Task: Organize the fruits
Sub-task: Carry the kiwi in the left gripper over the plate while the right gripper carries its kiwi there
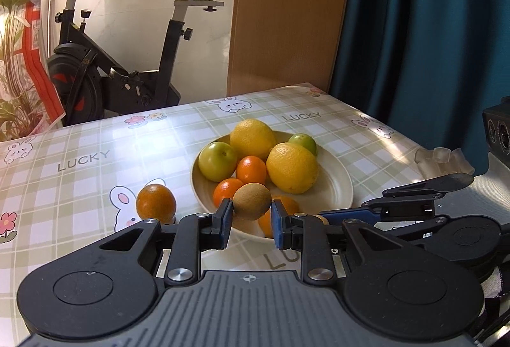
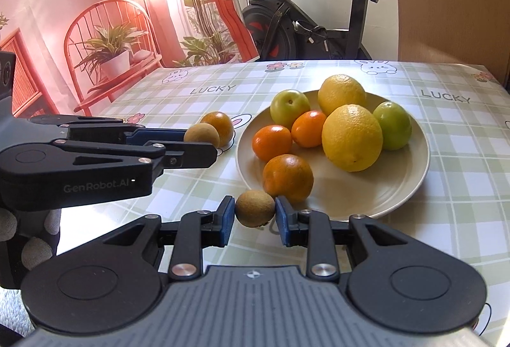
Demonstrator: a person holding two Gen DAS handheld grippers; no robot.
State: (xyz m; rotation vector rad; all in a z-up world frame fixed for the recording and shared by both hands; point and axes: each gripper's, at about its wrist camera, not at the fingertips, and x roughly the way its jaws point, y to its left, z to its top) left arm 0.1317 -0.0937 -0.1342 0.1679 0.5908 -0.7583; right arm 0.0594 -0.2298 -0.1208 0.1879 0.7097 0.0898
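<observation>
— Beige and smooth, the round shallow plate (image 2: 398, 184) sits mid-table; what crowds it?

— I count two large dimpled yellow citrus fruits (image 2: 352, 138), two glossy green round fruits (image 2: 392, 125) and three small orange mandarins (image 2: 287, 178) on it. A fourth mandarin, darker-skinned (image 1: 156, 203), lies on the cloth just beside the plate's rim.

— State of the tongs?

— My left gripper (image 1: 251, 216) is pinching a fuzzy brown egg-shaped kiwi (image 1: 251, 201) between its blue pads. In the left wrist view that kiwi hangs in front of the plate's near edge and hides part of one mandarin. My right gripper (image 2: 255, 214) is pinching a second brown kiwi (image 2: 255, 208) likewise, close to the near rim, in front of the nearest mandarin.

— Anything in the way?

— From the right wrist view the left gripper's black linkage reaches across towards the loose mandarin. A few clear, lumpy plastic pieces (image 1: 441, 159) lie towards the table's right edge; I cannot tell what they are.

— Surface and room?

— Glossy vinyl tablecloth (image 2: 446, 219), pale green check, printed rabbits, flowers and "LUCKY", with sun glare in patches. Behind it: a black exercise bike (image 1: 121, 66), a wooden panel (image 1: 287, 12), a teal curtain (image 1: 430, 28) and a printed pink backdrop (image 2: 79, 12).
</observation>
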